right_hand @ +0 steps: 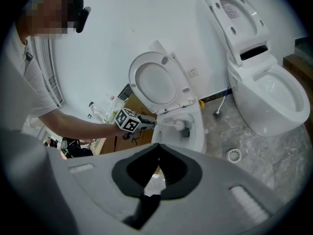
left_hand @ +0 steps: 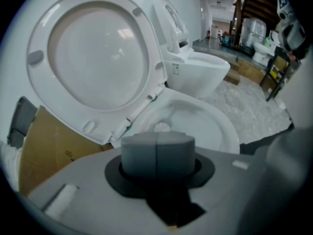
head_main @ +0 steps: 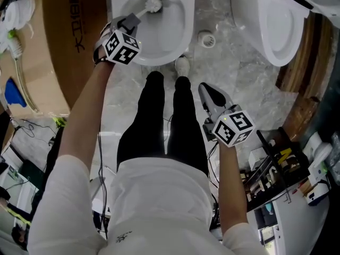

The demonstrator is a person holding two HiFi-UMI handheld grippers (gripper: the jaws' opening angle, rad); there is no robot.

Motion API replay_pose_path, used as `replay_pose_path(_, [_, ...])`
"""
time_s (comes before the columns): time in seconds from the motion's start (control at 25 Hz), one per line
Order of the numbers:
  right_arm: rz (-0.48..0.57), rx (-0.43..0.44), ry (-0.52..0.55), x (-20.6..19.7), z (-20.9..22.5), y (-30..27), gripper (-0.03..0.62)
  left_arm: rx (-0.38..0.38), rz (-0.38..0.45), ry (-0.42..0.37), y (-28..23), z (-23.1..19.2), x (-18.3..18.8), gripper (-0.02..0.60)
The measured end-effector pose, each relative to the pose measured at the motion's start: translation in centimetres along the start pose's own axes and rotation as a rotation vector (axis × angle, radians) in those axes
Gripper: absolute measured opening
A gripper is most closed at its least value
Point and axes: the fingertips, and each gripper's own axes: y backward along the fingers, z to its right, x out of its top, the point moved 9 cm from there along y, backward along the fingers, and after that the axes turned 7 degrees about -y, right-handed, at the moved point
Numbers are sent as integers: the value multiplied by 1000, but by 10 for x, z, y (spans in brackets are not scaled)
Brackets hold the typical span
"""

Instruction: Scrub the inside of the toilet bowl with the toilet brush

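Two grippers, one working: scrubbing looks under way.
Your left gripper (head_main: pixel 130 22) is clamped on the toilet brush (head_main: pixel 152 5) handle, with the brush head inside the toilet bowl (head_main: pixel 172 33), perhaps touching porcelain. How much is scrubbed doesn't show. Your right gripper (head_main: pixel 208 92) hangs closed and empty.

Grey marble floor (head_main: pixel 234 62), white wall (right_hand: pixel 122 23), probably cardboard box (head_main: pixel 69 36).

Bright, even indoor light; shadows soft. Gripper views: fisheye bend, dark corners. Left gripper (left_hand: pixel 157 151) blurred near lens. Pale reflection on toilet lid (left_hand: pixel 98 48).
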Motion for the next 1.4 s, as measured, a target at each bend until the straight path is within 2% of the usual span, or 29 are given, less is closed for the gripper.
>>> replay_pose_path(0.2, [-3, 4, 7, 1, -2, -3, 0, 0, -17, -11, -2, -6, -6, 149])
replay_pose_path(0.68, [-12, 7, 17, 2, -2, -2, 0, 3, -70, 26, 0, -9, -32, 149])
replay_pose_path(0.88, [-17, 6, 19, 0, 2, 2, 0, 2, -86, 56, 4, -2, -43, 149])
replay_pose_path(1.4, [-12, 18, 25, -4, 8, 12, 0, -9, -126, 68, 21, 32, -66, 147])
